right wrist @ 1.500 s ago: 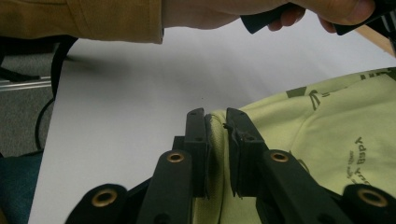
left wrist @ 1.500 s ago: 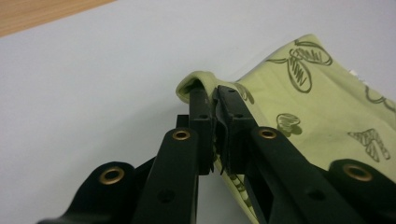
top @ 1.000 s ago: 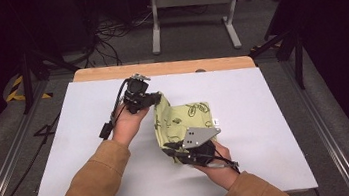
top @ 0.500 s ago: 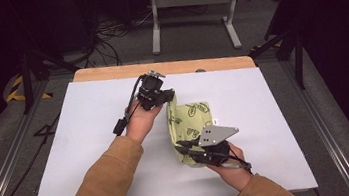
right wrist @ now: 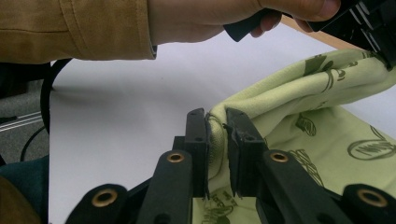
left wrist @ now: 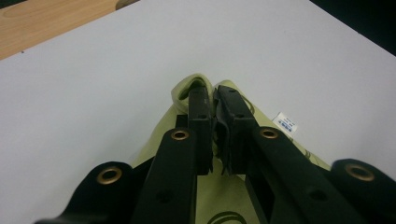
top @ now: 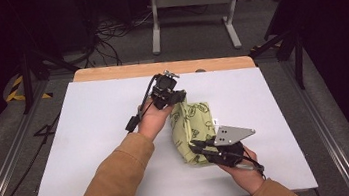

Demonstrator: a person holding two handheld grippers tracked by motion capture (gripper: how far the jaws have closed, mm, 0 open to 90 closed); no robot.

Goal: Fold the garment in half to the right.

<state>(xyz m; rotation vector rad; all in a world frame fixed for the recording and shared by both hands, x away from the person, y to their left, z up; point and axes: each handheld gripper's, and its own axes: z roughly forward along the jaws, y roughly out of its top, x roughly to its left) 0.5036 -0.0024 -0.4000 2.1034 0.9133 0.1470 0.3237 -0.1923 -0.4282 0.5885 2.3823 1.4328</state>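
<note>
At the left of the high view a tan sleeve (top: 108, 187) runs up across the white worktop (top: 81, 134) to the left hand (top: 153, 123), which carries the left gripper (top: 178, 97) near the middle of the board, a black cable (top: 139, 113) trailing from it. Its jaws are closed on the far corner of a pale green cloth (top: 194, 128) printed with dark leaf-like figures; in the left gripper view the fabric bunches into a small fold (left wrist: 194, 84) between the two black jaws and just past their tips. The cloth stretches from that corner toward the person, lifted along its gripped edge, with the rest draped onto the worktop. A small white label (left wrist: 285, 123) lies at its edge. Right of the cloth's near end, the right gripper (top: 201, 147), topped by a grey three-cornered plate (top: 232, 133), sits in the right hand (top: 244, 170). Its jaws pinch the cloth's near corner, the hem (right wrist: 217, 135) pressed between them in the right gripper view.
</note>
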